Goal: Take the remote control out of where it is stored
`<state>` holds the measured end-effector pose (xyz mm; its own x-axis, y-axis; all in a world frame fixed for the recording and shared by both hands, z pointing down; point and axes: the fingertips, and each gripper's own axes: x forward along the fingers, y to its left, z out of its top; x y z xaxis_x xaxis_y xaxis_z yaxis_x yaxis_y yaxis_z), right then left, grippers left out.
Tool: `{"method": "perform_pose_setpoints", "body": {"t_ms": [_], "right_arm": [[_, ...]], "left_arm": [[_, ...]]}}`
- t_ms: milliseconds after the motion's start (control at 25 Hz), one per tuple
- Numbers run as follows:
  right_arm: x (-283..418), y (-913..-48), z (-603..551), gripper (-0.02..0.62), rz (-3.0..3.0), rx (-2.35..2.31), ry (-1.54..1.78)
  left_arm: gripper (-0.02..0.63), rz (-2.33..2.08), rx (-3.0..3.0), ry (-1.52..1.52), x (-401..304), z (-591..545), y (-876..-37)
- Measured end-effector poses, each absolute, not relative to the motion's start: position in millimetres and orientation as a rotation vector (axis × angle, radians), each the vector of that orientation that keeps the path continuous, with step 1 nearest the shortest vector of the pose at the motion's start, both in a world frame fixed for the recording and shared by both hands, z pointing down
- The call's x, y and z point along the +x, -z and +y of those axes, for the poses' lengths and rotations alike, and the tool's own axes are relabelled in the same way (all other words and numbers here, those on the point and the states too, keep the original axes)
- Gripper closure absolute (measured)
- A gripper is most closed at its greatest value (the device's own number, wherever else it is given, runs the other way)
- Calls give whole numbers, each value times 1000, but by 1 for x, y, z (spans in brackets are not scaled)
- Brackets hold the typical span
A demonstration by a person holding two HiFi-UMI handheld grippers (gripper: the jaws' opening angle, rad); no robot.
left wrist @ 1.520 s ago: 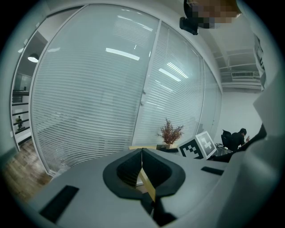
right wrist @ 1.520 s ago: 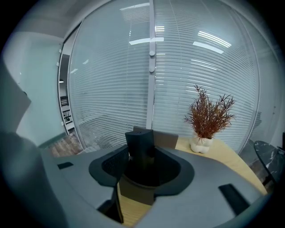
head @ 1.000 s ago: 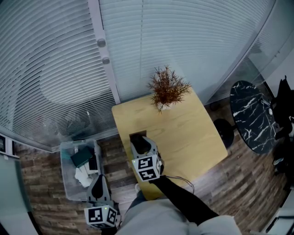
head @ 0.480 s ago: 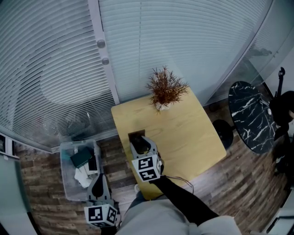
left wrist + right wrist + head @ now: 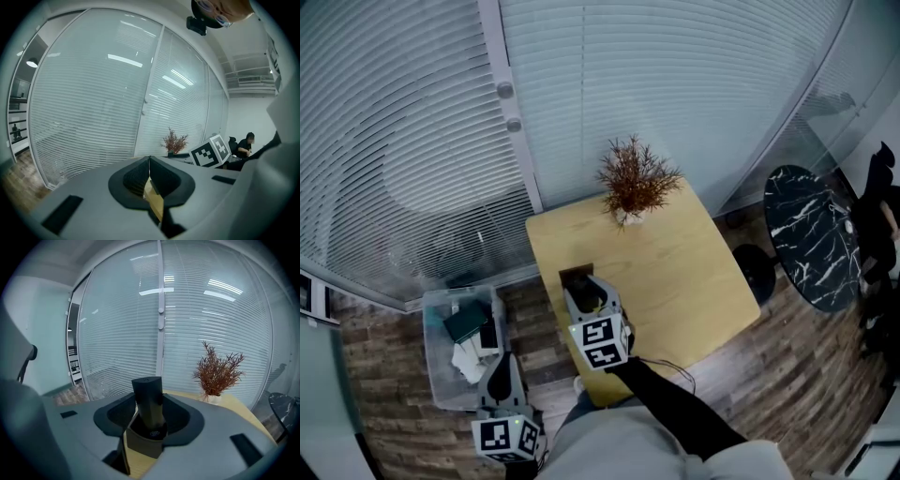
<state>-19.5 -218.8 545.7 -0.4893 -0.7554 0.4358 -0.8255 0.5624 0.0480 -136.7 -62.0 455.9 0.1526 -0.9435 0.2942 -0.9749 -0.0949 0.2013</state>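
The black remote control stands upright in a small dark holder near the left edge of the wooden table. My right gripper reaches over that holder, and its pads press on the remote's two sides. In the head view the right gripper hides the remote. My left gripper hangs low beside the table, above the floor, with its pads closed together and nothing held; the left gripper view shows the same jaws meeting in a line.
A dried red-brown plant in a white pot stands at the table's far edge. A clear bin of oddments sits on the floor left of the table. A black marble table stands at the right. Blinds cover the glass wall behind.
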Motion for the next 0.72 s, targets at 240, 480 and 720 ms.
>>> {"method": "perform_pose_setpoints", "body": {"t_ms": [240,480,720], "right_arm": [[-18,-541,-214,414,-2389,1275,-242],[-16,-534,-213,414,-2397,1279,-237],[-15,-531,-212,414,-2403,1275,-235]], "left_arm": [[597,-1835,2101,-124,-132,-60,-454],[597,-1832,2103,-115,-128,-58,-452],[597,-1830,2112,-107,-126,-58,-448]]}}
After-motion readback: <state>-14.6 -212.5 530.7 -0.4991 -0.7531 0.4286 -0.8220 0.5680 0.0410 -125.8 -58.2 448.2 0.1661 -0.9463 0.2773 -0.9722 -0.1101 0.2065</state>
